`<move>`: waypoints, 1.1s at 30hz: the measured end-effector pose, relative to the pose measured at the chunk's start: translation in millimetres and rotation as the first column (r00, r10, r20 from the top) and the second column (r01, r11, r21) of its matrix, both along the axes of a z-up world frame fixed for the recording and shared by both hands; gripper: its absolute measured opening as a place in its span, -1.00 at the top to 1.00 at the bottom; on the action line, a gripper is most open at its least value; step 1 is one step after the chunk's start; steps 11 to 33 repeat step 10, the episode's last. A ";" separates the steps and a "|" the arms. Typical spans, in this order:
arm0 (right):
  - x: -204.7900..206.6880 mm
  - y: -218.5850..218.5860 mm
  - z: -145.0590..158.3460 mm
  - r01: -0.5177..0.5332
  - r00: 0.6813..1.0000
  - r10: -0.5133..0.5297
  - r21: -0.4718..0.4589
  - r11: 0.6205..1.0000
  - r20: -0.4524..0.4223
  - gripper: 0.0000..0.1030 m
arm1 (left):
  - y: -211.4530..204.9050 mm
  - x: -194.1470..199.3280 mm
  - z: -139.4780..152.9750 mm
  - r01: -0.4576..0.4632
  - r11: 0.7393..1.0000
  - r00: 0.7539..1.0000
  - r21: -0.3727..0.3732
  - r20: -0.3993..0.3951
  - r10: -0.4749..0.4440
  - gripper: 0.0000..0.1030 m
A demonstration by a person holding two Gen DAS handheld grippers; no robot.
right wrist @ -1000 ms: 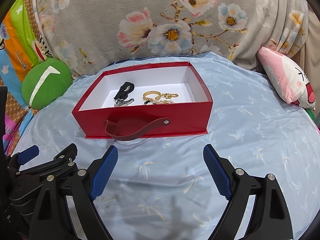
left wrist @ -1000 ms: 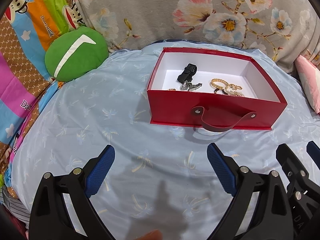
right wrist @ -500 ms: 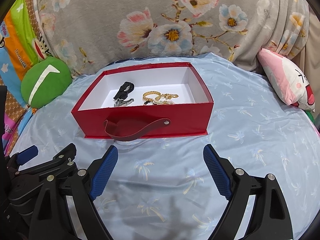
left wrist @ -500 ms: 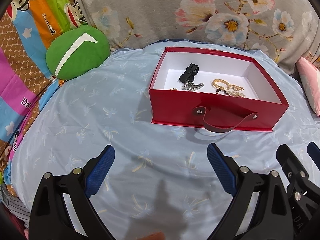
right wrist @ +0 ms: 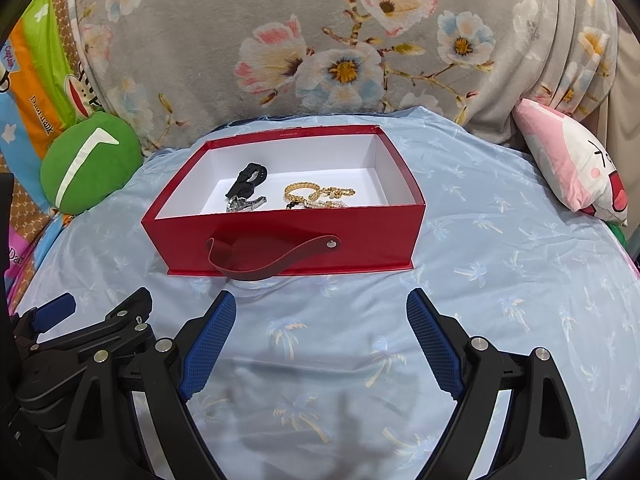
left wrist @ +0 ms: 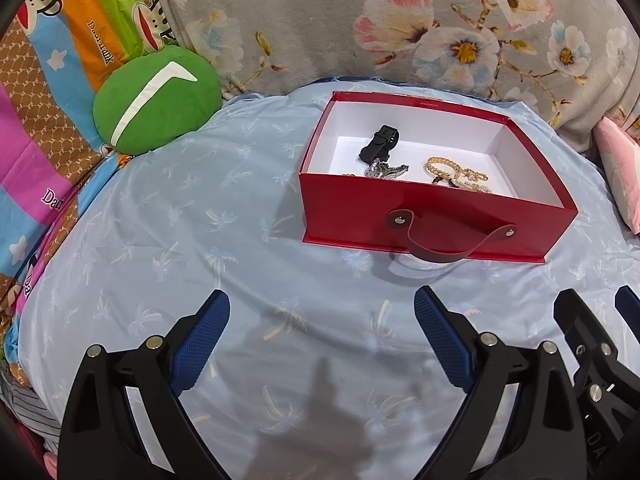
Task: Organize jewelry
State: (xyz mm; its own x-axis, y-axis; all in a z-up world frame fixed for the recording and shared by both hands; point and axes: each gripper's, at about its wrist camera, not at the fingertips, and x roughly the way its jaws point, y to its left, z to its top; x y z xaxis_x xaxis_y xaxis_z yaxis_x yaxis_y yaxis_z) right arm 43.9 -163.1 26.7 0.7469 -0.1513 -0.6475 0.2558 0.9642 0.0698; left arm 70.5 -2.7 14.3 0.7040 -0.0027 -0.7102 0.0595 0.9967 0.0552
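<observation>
Hovering side by side over light blue bed sheet [left wrist: 168, 216], left gripper [left wrist: 322, 330] and right gripper [right wrist: 321, 330] both released, holding nothing. Sitting just ahead: red box [right wrist: 360, 232] with strap handle [right wrist: 264, 260], containing black watch [right wrist: 248, 182], silver piece [right wrist: 244, 203], gold chains [right wrist: 316, 194]. Green cushion [left wrist: 156, 100] left, pink pillow [right wrist: 572, 168] right.

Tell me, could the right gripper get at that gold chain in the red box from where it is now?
Probably yes. The right gripper is open and empty, the red box has no lid, and the gold chain lies exposed on its floor. It would only need to go over the front wall.
</observation>
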 end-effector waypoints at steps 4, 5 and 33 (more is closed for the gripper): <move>0.1 0.8 0.4 0.001 1.000 -0.001 0.001 1.000 0.000 -0.66 | 0.2 0.0 0.9 -0.002 1.000 1.000 -0.002 0.001 0.002 -0.77; 0.2 0.5 0.3 -0.001 1.000 0.001 0.001 1.000 0.001 -0.66 | 0.2 -0.2 1.1 -0.006 1.000 1.000 -0.002 0.005 0.006 -0.77; 0.2 0.7 0.3 0.000 1.000 0.000 -0.002 1.000 0.000 -0.66 | -0.7 0.5 0.5 -0.004 1.000 1.000 -0.003 0.005 0.004 -0.77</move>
